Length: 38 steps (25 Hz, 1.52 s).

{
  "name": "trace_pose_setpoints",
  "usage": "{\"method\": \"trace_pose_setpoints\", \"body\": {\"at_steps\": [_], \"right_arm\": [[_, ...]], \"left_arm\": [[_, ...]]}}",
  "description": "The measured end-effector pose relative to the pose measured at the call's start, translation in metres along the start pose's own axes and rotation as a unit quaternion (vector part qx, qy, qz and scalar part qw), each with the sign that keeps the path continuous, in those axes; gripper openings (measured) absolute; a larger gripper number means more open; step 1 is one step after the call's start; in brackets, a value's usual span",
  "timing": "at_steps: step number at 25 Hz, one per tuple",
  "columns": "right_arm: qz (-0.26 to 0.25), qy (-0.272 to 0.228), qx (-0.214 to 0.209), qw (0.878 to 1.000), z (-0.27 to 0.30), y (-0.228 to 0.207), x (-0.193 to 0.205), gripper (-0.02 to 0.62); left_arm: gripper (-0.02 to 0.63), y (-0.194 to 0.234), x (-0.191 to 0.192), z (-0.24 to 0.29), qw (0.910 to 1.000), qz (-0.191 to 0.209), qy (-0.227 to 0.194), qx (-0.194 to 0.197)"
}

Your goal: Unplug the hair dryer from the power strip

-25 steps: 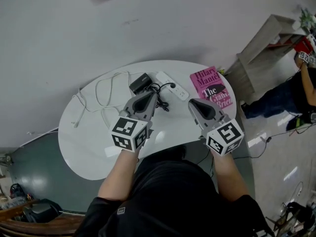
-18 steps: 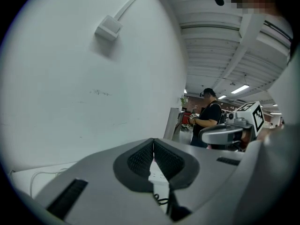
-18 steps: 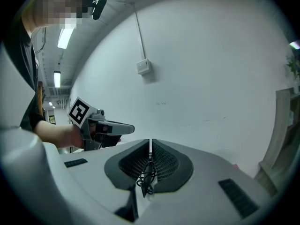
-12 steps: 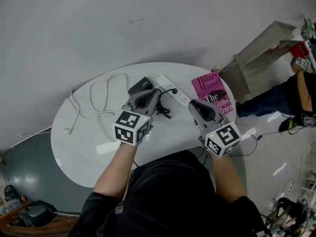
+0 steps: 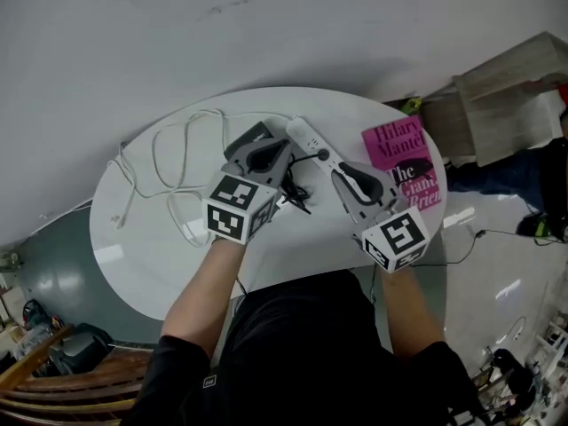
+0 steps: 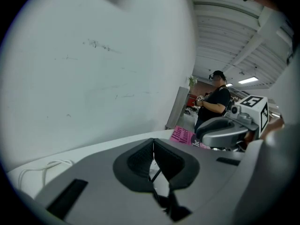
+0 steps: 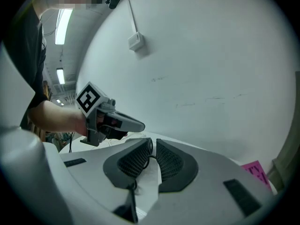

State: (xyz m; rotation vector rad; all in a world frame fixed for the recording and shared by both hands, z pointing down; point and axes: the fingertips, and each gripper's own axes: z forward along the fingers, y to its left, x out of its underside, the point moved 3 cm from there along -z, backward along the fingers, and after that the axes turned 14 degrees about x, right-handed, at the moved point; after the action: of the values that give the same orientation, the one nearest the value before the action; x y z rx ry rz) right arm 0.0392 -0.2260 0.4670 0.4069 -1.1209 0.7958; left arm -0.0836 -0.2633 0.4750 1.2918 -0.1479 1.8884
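Note:
On the round white table (image 5: 160,264) lies a white power strip (image 5: 304,135) with a black plug (image 5: 324,155) in it. A black cord (image 5: 297,191) runs from the plug toward the black hair dryer (image 5: 249,137), which my left gripper (image 5: 269,147) partly covers. That gripper hovers over the dryer with its pads touching, nothing between them (image 6: 153,146). My right gripper (image 5: 341,172) hangs just right of the plug, its jaws shut to a slit and empty (image 7: 153,146). The cord shows below its pads. Each gripper view also shows the other gripper (image 6: 225,131) (image 7: 108,117).
A pink book (image 5: 404,162) lies at the table's right edge. Loops of white cable (image 5: 169,171) spread over the left half. A person (image 6: 214,100) stands beyond the table by a wooden shelf (image 5: 506,105). The grey wall (image 5: 266,34) is close behind the table.
Both grippers have moved forward and down toward the power strip and cord. The left one now covers part of the dryer; the right one is nearer the plug.

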Motion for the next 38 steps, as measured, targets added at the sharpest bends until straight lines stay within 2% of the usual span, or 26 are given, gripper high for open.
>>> {"method": "trace_pose_setpoints", "body": {"at_steps": [6, 12, 19, 21, 23, 28, 32, 38], "right_arm": [[0.008, 0.024, -0.007, 1.0, 0.029, -0.009, 0.034, 0.038], [0.003, 0.041, -0.01, 0.999, 0.041, -0.011, 0.052, 0.04], [-0.006, 0.051, -0.008, 0.999, 0.053, -0.009, 0.06, 0.041], [-0.008, 0.055, -0.01, 0.998, 0.057, -0.009, 0.062, 0.057], [-0.008, 0.059, -0.011, 0.998, 0.062, -0.01, 0.063, 0.106], [-0.016, 0.079, -0.009, 0.997, 0.071, -0.012, 0.07, 0.112], [-0.027, 0.086, -0.013, 0.996, 0.075, -0.009, 0.073, 0.112], [-0.042, 0.096, -0.003, 0.994, 0.086, -0.012, 0.078, 0.103]], "left_arm": [[0.012, 0.012, 0.022, 0.03, 0.9988, -0.02, 0.042, 0.014], [0.012, 0.021, 0.033, 0.055, 0.9974, 0.004, 0.069, 0.022], [0.012, 0.029, 0.045, 0.07, 0.9937, 0.01, 0.106, 0.036], [0.012, 0.031, 0.046, 0.073, 0.992, 0.013, 0.12, 0.037], [0.012, 0.031, 0.048, 0.076, 0.989, 0.018, 0.142, 0.038], [0.014, 0.031, 0.054, 0.085, 0.98, 0.013, 0.195, 0.038], [0.014, 0.03, 0.055, 0.085, 0.9774, 0.002, 0.206, 0.046], [0.014, 0.033, 0.054, 0.085, 0.9793, -0.005, 0.198, 0.039]]}}
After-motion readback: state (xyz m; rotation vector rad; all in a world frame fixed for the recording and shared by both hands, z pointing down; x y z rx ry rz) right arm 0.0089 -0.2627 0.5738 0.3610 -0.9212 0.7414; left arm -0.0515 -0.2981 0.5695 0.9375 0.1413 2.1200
